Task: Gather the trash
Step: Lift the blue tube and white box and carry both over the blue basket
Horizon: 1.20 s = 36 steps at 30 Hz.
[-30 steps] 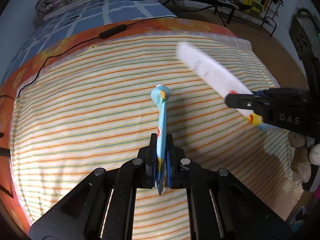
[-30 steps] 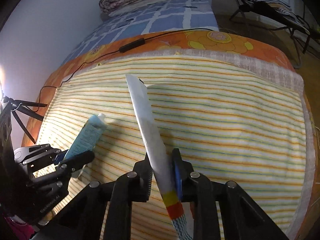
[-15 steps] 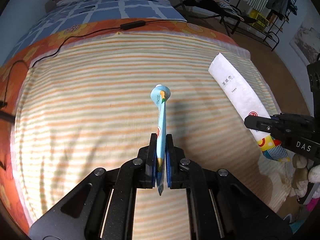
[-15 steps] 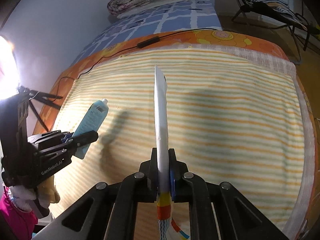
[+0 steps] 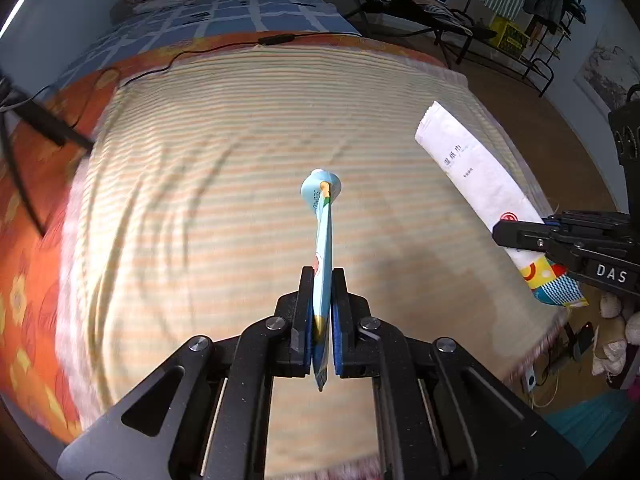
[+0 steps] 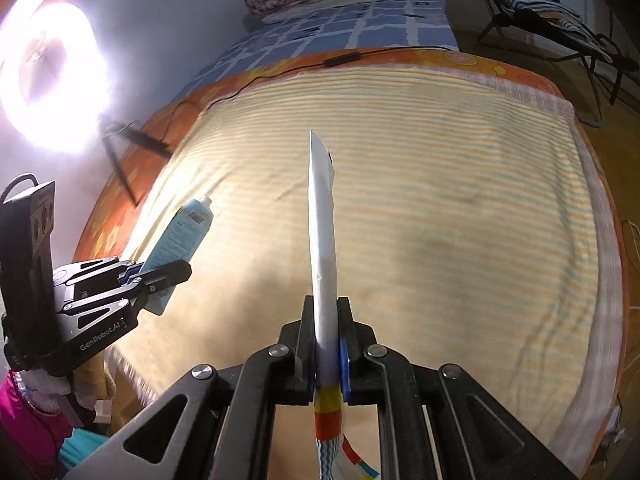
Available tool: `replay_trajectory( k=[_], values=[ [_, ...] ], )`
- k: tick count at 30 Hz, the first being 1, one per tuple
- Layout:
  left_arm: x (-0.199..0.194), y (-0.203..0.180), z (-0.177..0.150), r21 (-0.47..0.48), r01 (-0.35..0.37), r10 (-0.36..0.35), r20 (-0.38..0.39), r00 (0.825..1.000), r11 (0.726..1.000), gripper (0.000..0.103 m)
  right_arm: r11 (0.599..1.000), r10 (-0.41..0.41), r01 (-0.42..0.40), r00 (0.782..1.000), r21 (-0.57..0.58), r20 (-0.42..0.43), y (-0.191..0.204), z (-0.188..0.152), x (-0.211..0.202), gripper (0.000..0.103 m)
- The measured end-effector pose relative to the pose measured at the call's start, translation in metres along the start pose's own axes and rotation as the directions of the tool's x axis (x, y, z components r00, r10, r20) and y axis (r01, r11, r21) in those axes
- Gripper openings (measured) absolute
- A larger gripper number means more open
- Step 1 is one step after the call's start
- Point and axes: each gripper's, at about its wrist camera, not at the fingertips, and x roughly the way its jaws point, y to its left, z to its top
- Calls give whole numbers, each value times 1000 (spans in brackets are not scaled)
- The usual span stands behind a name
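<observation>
Above the bed [image 5: 224,128], each hand-held gripper pinches light, floppy trash near its tail — left hand-held gripper [image 5: 321,292] a squashed blue tube [image 5: 323,236], right hand-held gripper [image 6: 325,320] a limp white wrapper [image 6: 322,232].

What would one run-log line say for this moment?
left gripper: shut on blue tube | right gripper: shut on white wrapper | both above striped bed sheet

tube [image 5: 322,240]: light blue, white cap
wipe packet [image 5: 486,184]: white, red-yellow-blue patterned end
sheet [image 5: 224,184]: cream with orange-green stripes
blanket [image 5: 36,208]: orange, yellow flowers
bedspread [image 6: 384,20]: blue-white checks
</observation>
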Motion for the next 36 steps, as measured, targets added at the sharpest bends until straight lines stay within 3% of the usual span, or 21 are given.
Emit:
replay_trajectory(
  k=[12, 19, 36],
  values=[
    [-72, -14, -90, -25, -11, 12, 32, 999, 1000, 5, 999, 47, -47, 999, -3, -3, 44, -102, -46, 7],
    [-94, -20, -133, -56, 9, -7, 41, 999, 998, 5, 999, 45, -45, 999, -21, 6, 64, -148, -65, 7],
    [-74, -38, -223, -116, 37, -44, -53, 998, 993, 5, 994, 90, -94, 993, -53, -78, 96, -220, -51, 7]
  ],
)
